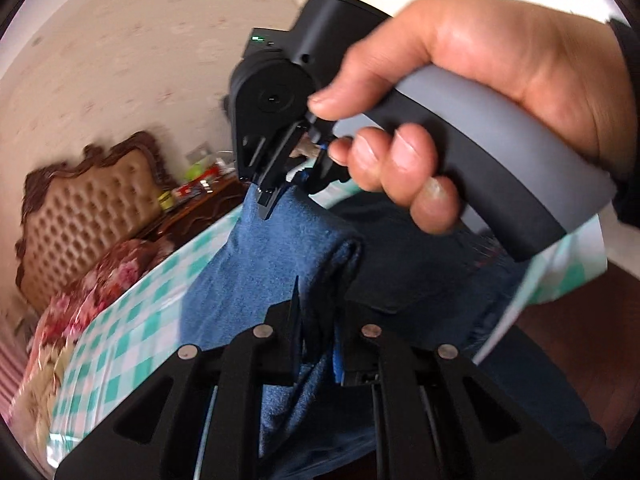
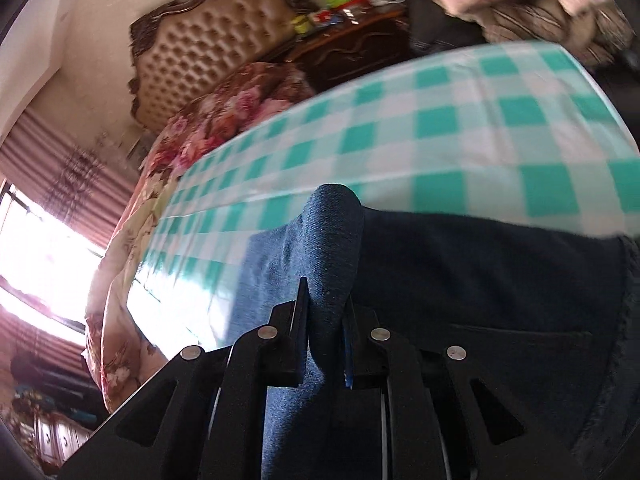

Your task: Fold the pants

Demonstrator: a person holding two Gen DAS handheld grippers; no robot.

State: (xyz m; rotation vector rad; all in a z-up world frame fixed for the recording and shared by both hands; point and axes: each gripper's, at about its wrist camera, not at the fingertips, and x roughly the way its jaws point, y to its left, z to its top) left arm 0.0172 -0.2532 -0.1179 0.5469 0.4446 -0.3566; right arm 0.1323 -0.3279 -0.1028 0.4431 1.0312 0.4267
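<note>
Blue denim pants (image 1: pixel 260 272) lie on a bed under a green-and-white checked sheet (image 1: pixel 132 320). At the bottom of the left wrist view, my left gripper (image 1: pixel 320 312) is shut on a bunched fold of the denim. Beyond it a person's hand (image 1: pixel 460 80) holds my right gripper (image 1: pixel 272 196), which pinches a raised corner of the same pants. In the right wrist view, my right gripper (image 2: pixel 326 308) is shut on a rolled fold of the pants (image 2: pixel 332 240). A darker part with a back pocket (image 2: pixel 520 340) spreads to the right over the checked sheet (image 2: pixel 440 128).
A tufted brown headboard (image 1: pixel 92 208) and a floral quilt (image 1: pixel 100 292) sit at the bed's far end. Beside them stands a dark nightstand (image 1: pixel 192 196) with clutter on top. Wooden floor (image 1: pixel 580 320) shows at the right. A bright window (image 2: pixel 40 248) with striped curtains is at the left.
</note>
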